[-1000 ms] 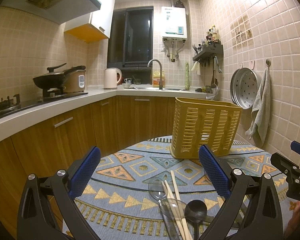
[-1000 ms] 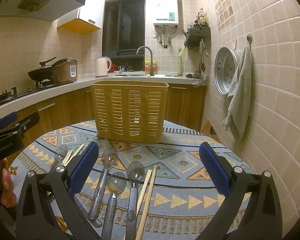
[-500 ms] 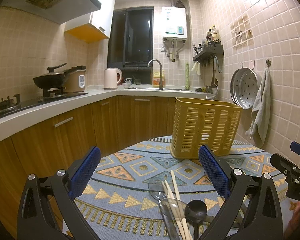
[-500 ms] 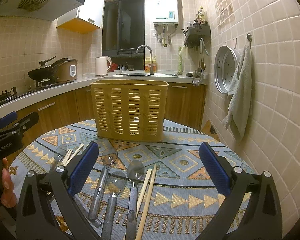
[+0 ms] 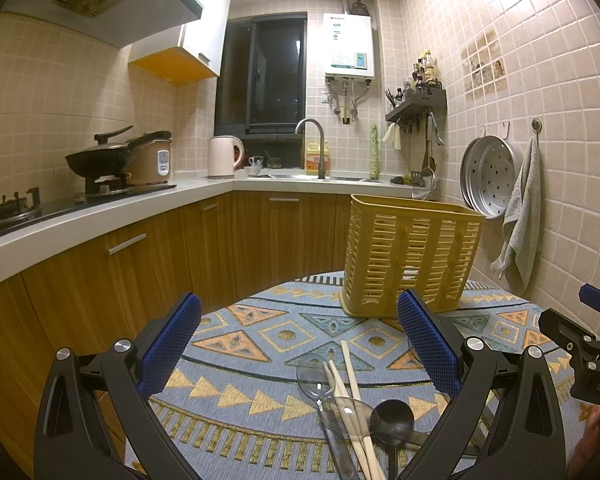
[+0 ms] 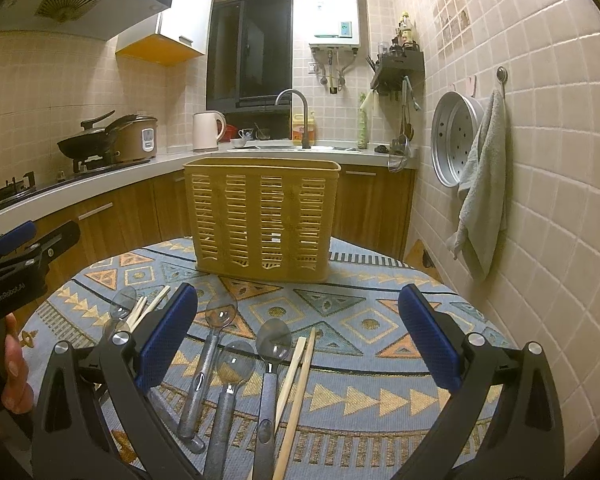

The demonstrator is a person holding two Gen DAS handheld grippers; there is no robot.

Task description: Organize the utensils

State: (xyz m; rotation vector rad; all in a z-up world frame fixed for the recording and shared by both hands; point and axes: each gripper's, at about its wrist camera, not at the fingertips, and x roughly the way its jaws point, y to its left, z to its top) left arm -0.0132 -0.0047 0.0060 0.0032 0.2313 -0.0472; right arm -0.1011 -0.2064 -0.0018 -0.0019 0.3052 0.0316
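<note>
A yellow slotted utensil basket [image 5: 410, 252] stands upright at the far side of a round table; it also shows in the right wrist view [image 6: 262, 216]. In the left wrist view, wooden chopsticks [image 5: 350, 400], a clear spoon [image 5: 314, 374] and a black spoon [image 5: 392, 420] lie between the fingers of my open, empty left gripper [image 5: 298, 340]. In the right wrist view, three clear spoons with grey handles [image 6: 220, 364] and a chopstick pair [image 6: 296, 376] lie under my open, empty right gripper [image 6: 298, 332]. Another clear spoon with chopsticks [image 6: 134, 310] lies further left.
The table wears a blue patterned cloth [image 6: 340, 308]. A tiled wall with a hanging grey towel [image 6: 482, 196] and a steel steamer tray [image 6: 454, 140] is close on the right. Wooden cabinets [image 5: 140, 264] and the counter run along the left and back.
</note>
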